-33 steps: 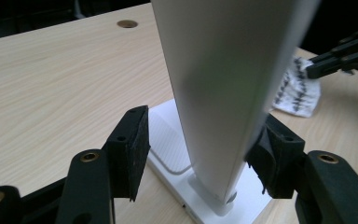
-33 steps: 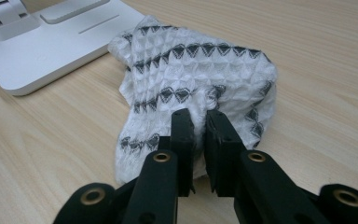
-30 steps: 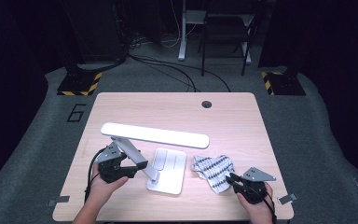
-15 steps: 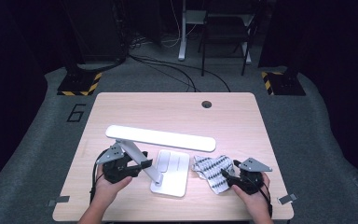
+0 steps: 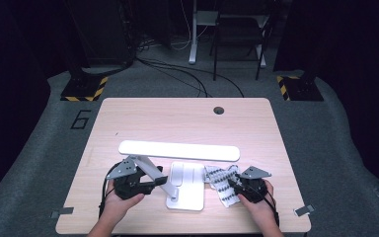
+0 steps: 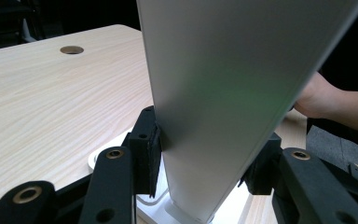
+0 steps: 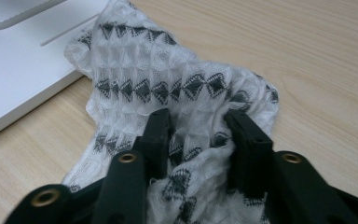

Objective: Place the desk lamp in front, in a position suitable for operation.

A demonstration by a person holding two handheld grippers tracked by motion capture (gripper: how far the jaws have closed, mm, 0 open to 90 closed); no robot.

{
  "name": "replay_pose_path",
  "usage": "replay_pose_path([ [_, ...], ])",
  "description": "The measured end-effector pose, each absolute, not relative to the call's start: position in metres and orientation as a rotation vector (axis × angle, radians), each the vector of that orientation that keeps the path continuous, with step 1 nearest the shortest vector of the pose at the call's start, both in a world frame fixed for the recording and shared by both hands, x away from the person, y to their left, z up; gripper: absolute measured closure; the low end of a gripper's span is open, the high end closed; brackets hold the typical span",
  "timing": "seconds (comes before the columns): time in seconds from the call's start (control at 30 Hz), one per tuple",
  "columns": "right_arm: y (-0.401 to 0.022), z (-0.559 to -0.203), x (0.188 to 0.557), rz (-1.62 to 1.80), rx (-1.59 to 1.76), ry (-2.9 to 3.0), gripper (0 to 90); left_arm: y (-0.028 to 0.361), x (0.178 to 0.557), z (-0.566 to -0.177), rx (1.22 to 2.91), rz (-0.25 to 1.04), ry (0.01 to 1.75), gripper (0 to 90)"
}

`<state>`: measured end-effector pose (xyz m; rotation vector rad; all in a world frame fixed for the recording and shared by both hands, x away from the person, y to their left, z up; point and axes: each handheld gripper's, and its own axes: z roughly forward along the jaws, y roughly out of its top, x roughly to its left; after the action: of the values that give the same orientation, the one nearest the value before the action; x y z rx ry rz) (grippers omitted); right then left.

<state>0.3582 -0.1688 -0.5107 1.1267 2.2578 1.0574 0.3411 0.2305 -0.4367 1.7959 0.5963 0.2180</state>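
A white desk lamp stands near the table's front, with a flat base (image 5: 187, 190), a slanted arm (image 5: 153, 174) and a long light bar (image 5: 177, 150). My left gripper (image 5: 154, 183) holds the arm (image 6: 214, 116) between its pads; its jaws have just been opening a little, but both pads (image 6: 151, 144) still touch the arm. A white cloth with a black pattern (image 5: 221, 180) lies right of the base. My right gripper (image 5: 232, 183) has just been closing on it, and a bunched fold of the cloth (image 7: 168, 79) is pinched between its jaws (image 7: 198, 128).
The wooden table (image 5: 177, 118) has a round cable hole (image 5: 219, 109) at the back. The person's right forearm (image 6: 335, 100) shows behind the lamp arm. Dark floor, chair legs and cables lie beyond the far edge.
My right gripper has moved left onto the cloth and closed into it. The lamp and my left gripper have shifted slightly right.
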Motion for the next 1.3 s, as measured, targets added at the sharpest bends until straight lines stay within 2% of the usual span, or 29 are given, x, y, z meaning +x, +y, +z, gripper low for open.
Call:
replay_pose_path([
  [0.13,-0.174,-0.506,0.353,1.05,1.126,2.242,72.6,0.223,0.342,-0.436,1.801,0.209,0.594,56.1],
  [0.43,-0.193,-0.504,0.345,1.064,1.172,2.204,72.6,0.213,0.342,-0.436,1.805,0.209,0.588,56.0],
  [0.57,-0.192,-0.506,0.343,1.078,1.191,2.187,65.9,0.216,0.342,-0.439,1.802,0.203,0.59,55.1],
  [0.73,-0.191,-0.504,0.341,1.098,1.196,2.15,51.8,0.216,0.341,-0.444,1.823,0.208,0.593,51.9],
  [0.87,-0.192,-0.503,0.339,1.136,1.197,2.134,45.5,0.216,0.339,-0.448,1.84,0.207,0.576,54.1],
  [1.3,-0.193,-0.503,0.341,1.164,1.175,2.094,36.1,0.214,0.338,-0.451,1.82,0.2,0.596,56.0],
])
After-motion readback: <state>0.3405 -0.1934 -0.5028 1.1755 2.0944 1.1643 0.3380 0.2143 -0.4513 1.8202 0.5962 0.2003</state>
